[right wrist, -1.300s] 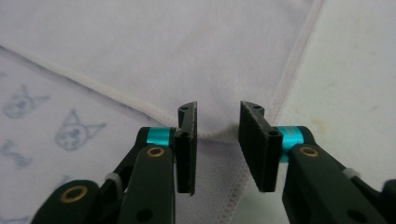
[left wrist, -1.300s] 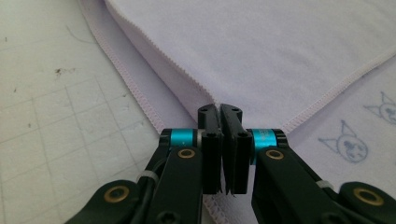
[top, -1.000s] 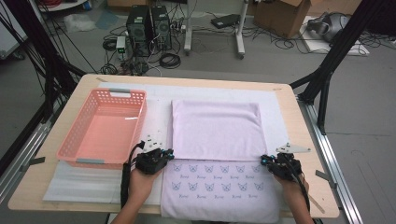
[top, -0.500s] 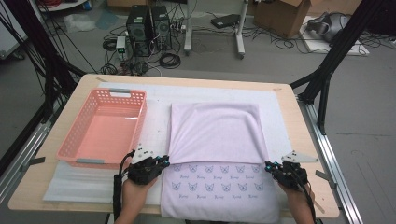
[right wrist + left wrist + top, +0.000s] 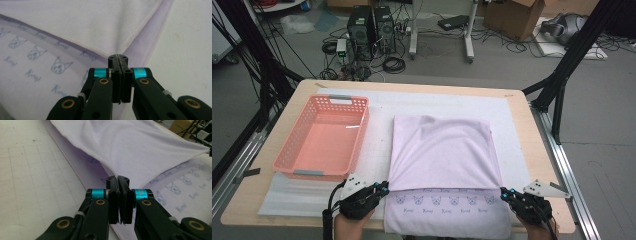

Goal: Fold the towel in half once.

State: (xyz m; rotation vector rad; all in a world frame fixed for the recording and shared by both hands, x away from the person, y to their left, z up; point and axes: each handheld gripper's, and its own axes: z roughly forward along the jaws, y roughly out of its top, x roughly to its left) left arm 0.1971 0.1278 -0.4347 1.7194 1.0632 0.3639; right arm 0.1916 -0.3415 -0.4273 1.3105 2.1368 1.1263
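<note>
1. Lilac cloth [image 5: 444,150], one piece, lay on the table [image 5: 522,115] at about 3 o'clock from the single pink basket [image 5: 324,137]; the basket looked empty. The plain side faced up on the folded-over part, and a printed strip of cat faces was exposed along the near edge.
2. Left gripper [image 5: 382,189] was at 7 o'clock of the cloth, jaws clenched on the near left corner of the upper layer; the left gripper view showed the hem running into the closed pads [image 5: 119,180].
3. Right gripper [image 5: 507,192] was at 5 o'clock of the cloth, jaws likewise clamped on the near right corner of that layer [image 5: 118,58].
4. Step in hand, as judged: a fold toward the near edge, with the top layer drawn by its two corners over the printed strip.
5. Next move would call for both grippers to travel together toward 6 o'clock, level with each other, so the upper hem lands square on the lower edge; only then release.
6. Risk noted: uneven pull would skew the fold or drag the lower layer along.
7. Count: one cloth, one basket, two grippers, one white mat [image 5: 377,105] under the work.
</note>
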